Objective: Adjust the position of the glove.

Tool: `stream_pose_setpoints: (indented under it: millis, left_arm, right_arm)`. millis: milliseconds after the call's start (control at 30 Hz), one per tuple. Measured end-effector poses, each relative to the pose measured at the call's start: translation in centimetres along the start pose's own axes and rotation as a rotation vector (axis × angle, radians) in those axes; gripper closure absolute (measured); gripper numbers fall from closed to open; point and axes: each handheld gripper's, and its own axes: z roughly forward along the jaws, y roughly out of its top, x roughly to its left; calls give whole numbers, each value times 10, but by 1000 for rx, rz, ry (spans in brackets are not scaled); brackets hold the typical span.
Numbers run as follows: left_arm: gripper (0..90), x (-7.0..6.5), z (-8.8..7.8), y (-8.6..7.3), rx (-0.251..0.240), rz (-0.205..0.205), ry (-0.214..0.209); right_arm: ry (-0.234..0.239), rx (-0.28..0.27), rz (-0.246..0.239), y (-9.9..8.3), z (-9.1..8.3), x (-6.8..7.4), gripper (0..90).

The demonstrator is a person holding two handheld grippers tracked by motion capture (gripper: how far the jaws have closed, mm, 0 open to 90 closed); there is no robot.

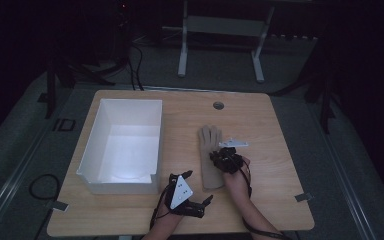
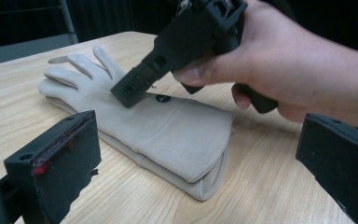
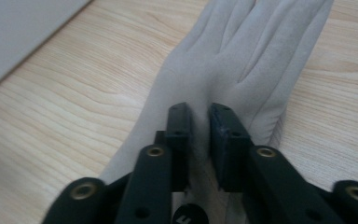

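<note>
on the table's right half: right gripper set down on a beige glove

at the centre of the wooden table (image 1: 275, 130) lies a beige glove (image 1: 211, 155), flat, its fingers toward 12 o'clock and its cuff toward 6 o'clock in the high view. a white open box (image 1: 125, 145) stands at 9 o'clock from the glove, apart from it, with bare wood between them. the right gripper (image 1: 225, 159) sits on the glove's right edge, about its middle, with a grey three-cornered plate on top and the person's right hand (image 1: 237, 180) gripping it from 6 o'clock. in the right gripper view the right gripper's two black jaws stand close together, a narrow slit between them, their tips down on the cloth of the glove (image 3: 242, 60) just below where its fingers divide; a low ridge of cloth seems to run up into the slit, yet whether the pads press on it cannot be told. in the left gripper view the right gripper (image 2: 130, 91) comes down at a slant from 1 o'clock, its tip on the back of the glove (image 2: 168, 135), beside a small dark round mark (image 2: 163, 98); the glove proves to be two layers, one upon the other, cuffs toward the camera. the left gripper (image 1: 197, 187) rests near the table's front edge, at 7 o'clock from the glove and clear of it. its jaws are released, spread wide at either side of its own view, with nothing between them.
</note>
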Motion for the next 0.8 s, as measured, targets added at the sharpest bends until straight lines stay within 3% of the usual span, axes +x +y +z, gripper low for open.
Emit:
stream_pose_setpoints:
  millis: [33,133,200,367,400,433,500,567,800]
  left_arm:
    - [1,0,0,0,2,-2,2]
    - [1,-1,1,0,10,4,15]
    - [1,-2,1,1,14,11,16]
    - [1,-1,2,1,18,6,14]
    - [1,-1,2,1,18,6,14]
    - [1,-1,2,1,22,8,14]
    - [1,-3,3,2,38,43,28]
    - [1,-4,5,2,61,53,42]
    - [1,-3,9,9,101,59,15]
  right_arm:
    - [20,-10,-9,2,-4,-1,618]
    - [43,-21,-38,6,-13,-7,507]
    - [43,-21,-44,7,-15,-9,486]
    - [84,-49,-43,17,-32,-29,255]
    - [84,-49,-43,17,-32,-29,255]
    - [101,-41,-39,19,-37,-35,165]
    - [123,-41,-48,21,-42,-41,135]
    - [121,-32,-68,21,-47,-46,132]
    - [113,-66,-158,22,-60,-66,140]
